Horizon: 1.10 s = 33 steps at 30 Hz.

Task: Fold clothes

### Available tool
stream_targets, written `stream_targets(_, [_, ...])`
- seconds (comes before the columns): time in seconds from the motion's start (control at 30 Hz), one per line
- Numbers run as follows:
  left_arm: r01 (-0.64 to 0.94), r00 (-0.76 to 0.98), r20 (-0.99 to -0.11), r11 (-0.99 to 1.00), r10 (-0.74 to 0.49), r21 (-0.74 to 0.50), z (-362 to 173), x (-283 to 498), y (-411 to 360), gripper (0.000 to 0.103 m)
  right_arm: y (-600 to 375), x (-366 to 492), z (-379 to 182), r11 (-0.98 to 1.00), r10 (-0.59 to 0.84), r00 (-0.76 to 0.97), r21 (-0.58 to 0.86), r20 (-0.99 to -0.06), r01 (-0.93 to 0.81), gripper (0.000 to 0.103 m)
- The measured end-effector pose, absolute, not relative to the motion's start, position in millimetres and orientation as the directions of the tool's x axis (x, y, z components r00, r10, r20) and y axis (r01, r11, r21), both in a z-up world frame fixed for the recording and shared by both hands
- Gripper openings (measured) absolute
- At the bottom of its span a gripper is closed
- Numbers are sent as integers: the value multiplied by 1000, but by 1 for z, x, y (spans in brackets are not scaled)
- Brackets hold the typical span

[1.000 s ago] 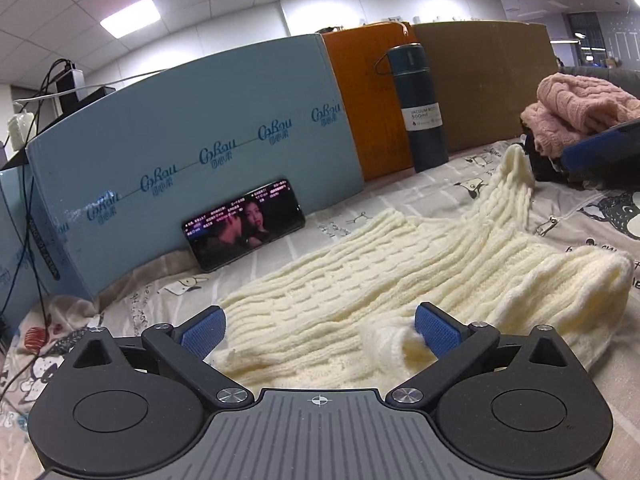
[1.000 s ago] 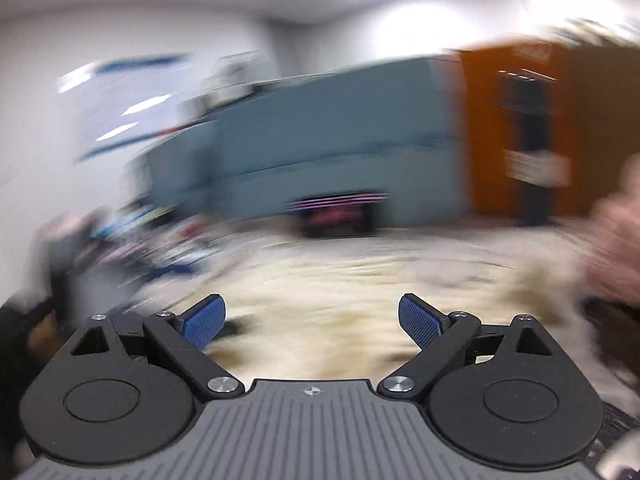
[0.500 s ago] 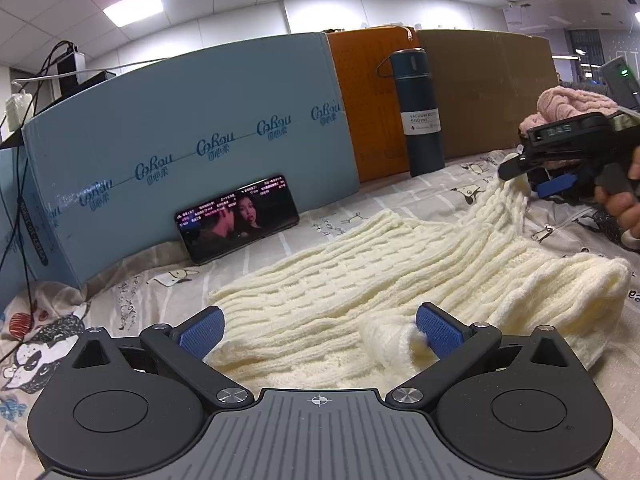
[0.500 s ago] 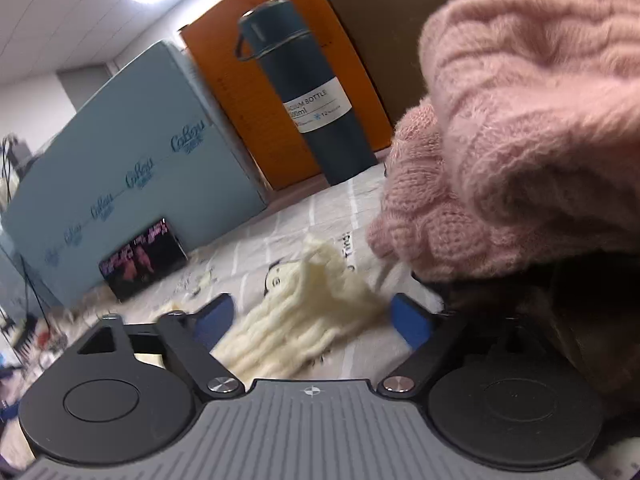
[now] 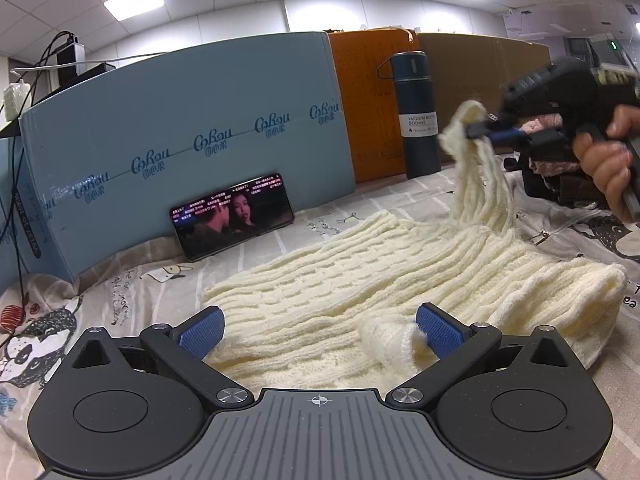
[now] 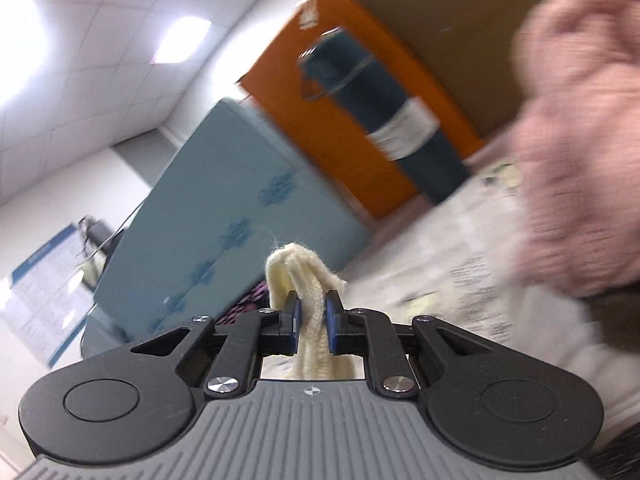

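Right gripper: pads clamped on a sleeve end of the cream sweater, lifted off the bed sheet.
Left gripper: jaws wide apart, low over the near hem; cuff beside one pad, not gripped.
Sweater: spread flat, mid-sheet, before the blue board.
Technique: carry sleeve inward across the body, low and taut; left should pin the hem.

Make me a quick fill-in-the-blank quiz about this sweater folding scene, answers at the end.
1. The right tongs are shut on the ___ sweater's sleeve.
2. The left tongs stand ___ over the sweater.
3. The phone leans against the ___ board.
4. The vacuum bottle stands in front of the ___ board.

Answers: cream; open; blue; orange
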<state>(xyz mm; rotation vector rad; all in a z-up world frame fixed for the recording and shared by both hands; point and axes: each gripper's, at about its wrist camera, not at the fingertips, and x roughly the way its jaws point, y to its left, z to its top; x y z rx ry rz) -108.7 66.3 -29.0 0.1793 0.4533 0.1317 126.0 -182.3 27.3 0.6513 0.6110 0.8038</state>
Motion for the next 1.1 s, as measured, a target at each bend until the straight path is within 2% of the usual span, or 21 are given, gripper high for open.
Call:
stream_targets(0.13, [-86,891,-423,977,163,196,-28,-109,66,103,-131,111,37,522,832,477,692,-283,-499,12])
stream_targets(0.3, [-84,892,-423,978,160,192,-27,-109,67,103,-74,93,37,611,792,417,579,-446,-540,12])
stream_targets(0.37, [-84,892,-423,978,159,190,-27,-109,67,103,-59,87,34,642,764,394,542,-510,-542,22])
stream_targets(0.4, [-83,892,-423,979,158,189,-27,-109,67,103,-53,83,34,655,751,396,514,-529,-555,34])
stream_targets(0.43, [-82,893,-422,979,156,187,-27,-109,67,103,-48,81,33,652,750,388,500,-535,-570,51])
stream_targets(0.47, [-82,893,-422,979,155,186,-26,-109,67,103,-46,78,33,637,761,370,506,-532,-582,60])
stream_targets(0.5, [-82,893,-423,980,154,184,-26,-109,67,103,-45,77,34,616,778,349,522,-523,-590,75])
stream_targets(0.53, [-82,893,-424,980,153,181,-26,-109,68,103,-45,75,35,599,791,335,536,-511,-595,81])
stream_targets(0.63, [-81,892,-427,981,150,176,-26,-109,68,103,-34,70,35,603,780,321,507,-538,-616,87])
stream_targets(0.7, [-80,891,-428,981,151,178,-26,-109,67,103,-24,69,29,612,761,307,473,-572,-634,87])
stream_targets(0.77, [-81,891,-428,982,149,173,-26,-109,69,103,-23,68,30,608,760,313,453,-569,-652,87])
stream_targets(0.97, [-101,911,-380,980,160,172,-21,-118,70,103,-60,51,66,525,833,303,487,-463,-698,92])
stream_targets(1.1, [-136,918,-341,970,201,203,-12,-133,70,103,-114,27,81,520,840,392,354,-374,-777,97])
